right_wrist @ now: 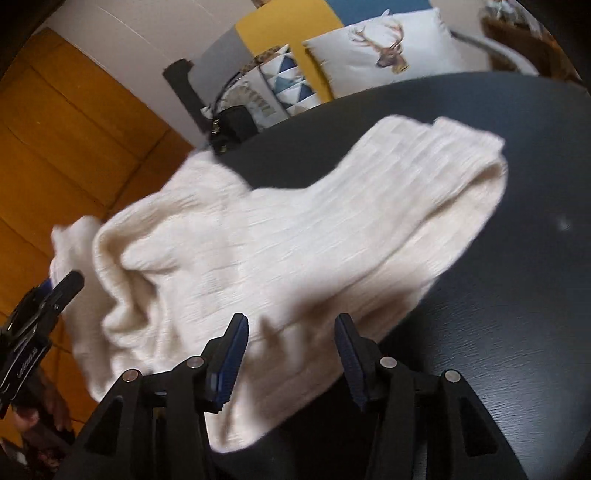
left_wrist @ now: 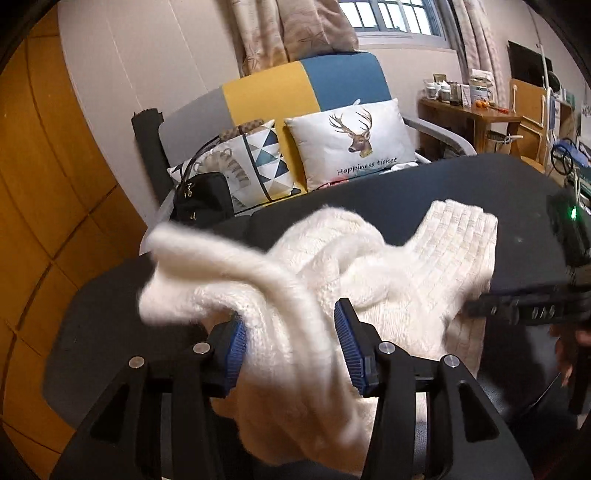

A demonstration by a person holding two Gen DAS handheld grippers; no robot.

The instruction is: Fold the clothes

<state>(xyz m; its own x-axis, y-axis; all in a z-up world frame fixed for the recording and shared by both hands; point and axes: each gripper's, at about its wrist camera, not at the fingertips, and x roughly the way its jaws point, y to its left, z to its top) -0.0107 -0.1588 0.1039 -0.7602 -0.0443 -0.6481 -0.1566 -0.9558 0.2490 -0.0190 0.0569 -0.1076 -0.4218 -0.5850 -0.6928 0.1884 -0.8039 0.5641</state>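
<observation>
Only the left wrist view shows the window [left_wrist: 397, 16], curtains [left_wrist: 266, 33] and a cluttered wooden side table [left_wrist: 476, 114]. The right wrist view alone shows the left gripper [right_wrist: 55, 286] from outside, at the garment's far left edge. The cream ribbed knit sweater [right_wrist: 280, 236] lies bunched on the black table [right_wrist: 517, 155], spreading ahead of both tools. A blurred fold passes between the left gripper's [left_wrist: 291, 332] parted blue pads [left_wrist: 349, 347]; a grip cannot be told. The right gripper [right_wrist: 291, 339] stands part open above the hem, holding nothing. Beyond, a deer cushion [left_wrist: 354, 144] rests on the sofa [left_wrist: 332, 79].
</observation>
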